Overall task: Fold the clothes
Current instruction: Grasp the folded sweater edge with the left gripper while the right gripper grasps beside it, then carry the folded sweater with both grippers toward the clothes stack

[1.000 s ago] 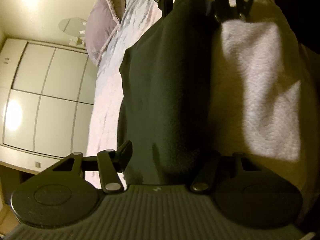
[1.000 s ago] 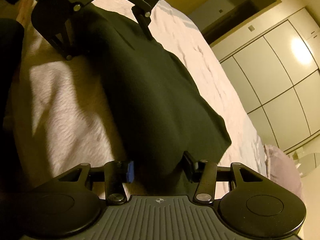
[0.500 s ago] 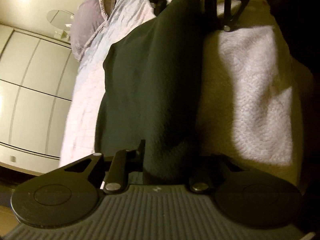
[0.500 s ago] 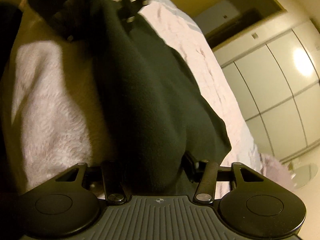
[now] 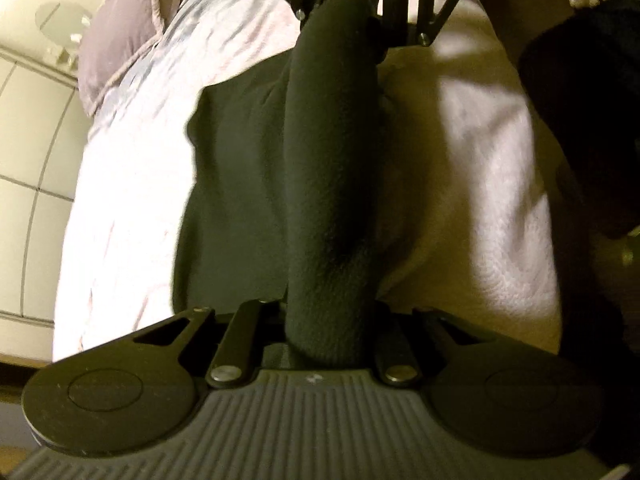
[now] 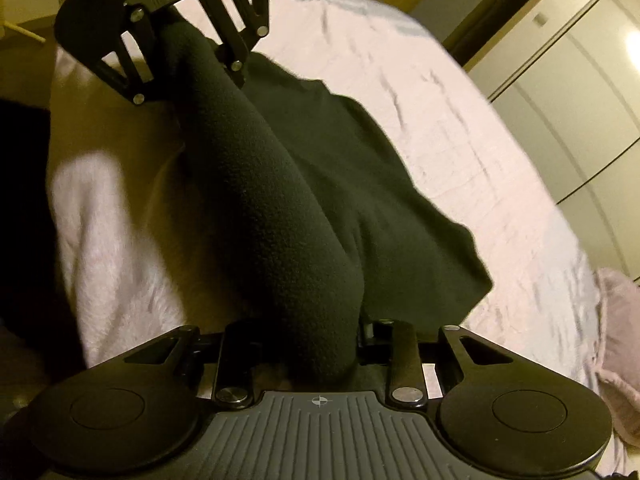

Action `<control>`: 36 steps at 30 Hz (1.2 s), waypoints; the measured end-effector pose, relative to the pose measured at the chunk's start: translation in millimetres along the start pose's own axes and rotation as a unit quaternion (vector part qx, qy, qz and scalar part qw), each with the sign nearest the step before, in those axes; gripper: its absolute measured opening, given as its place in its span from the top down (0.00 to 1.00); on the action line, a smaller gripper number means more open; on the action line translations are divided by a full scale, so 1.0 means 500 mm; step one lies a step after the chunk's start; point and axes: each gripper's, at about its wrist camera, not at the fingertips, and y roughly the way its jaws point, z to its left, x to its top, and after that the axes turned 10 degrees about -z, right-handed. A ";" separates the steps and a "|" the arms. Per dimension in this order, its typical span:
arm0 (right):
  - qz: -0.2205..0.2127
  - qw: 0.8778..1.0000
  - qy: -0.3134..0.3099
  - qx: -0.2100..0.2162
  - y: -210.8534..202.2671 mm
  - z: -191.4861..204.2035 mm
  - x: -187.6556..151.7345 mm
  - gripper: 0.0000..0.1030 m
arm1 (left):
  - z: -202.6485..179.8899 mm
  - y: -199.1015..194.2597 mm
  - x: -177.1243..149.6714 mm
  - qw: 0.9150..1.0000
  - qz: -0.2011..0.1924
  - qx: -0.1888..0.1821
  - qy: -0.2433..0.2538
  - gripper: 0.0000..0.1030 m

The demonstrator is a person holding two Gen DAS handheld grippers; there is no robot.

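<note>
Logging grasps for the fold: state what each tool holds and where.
Both hold the dark fleece garment: left tool and right tool each clamp one end of its bunched, rolled edge.

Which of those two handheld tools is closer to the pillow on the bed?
Right. The right tool grips the dark garment at the end toward the pillow; the left tool grips the opposite end, farther from the pillow.

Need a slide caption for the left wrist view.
Both grippers clamp a dark green fleece garment, stretched taut above the pale pink bedspread.
</note>
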 end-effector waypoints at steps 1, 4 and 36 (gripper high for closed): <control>0.008 1.000 0.002 0.005 -0.010 -0.016 0.018 0.73 | 0.016 -0.012 0.009 1.000 0.005 -0.005 -0.006 0.90; 0.033 0.999 -0.001 0.019 -0.057 -0.050 0.082 0.73 | 0.061 -0.069 0.041 1.000 0.018 -0.015 -0.014 0.90; 0.201 0.944 0.180 -0.189 -0.571 -0.222 0.228 0.73 | 0.248 -0.251 0.419 0.971 -0.200 -0.050 0.123 0.90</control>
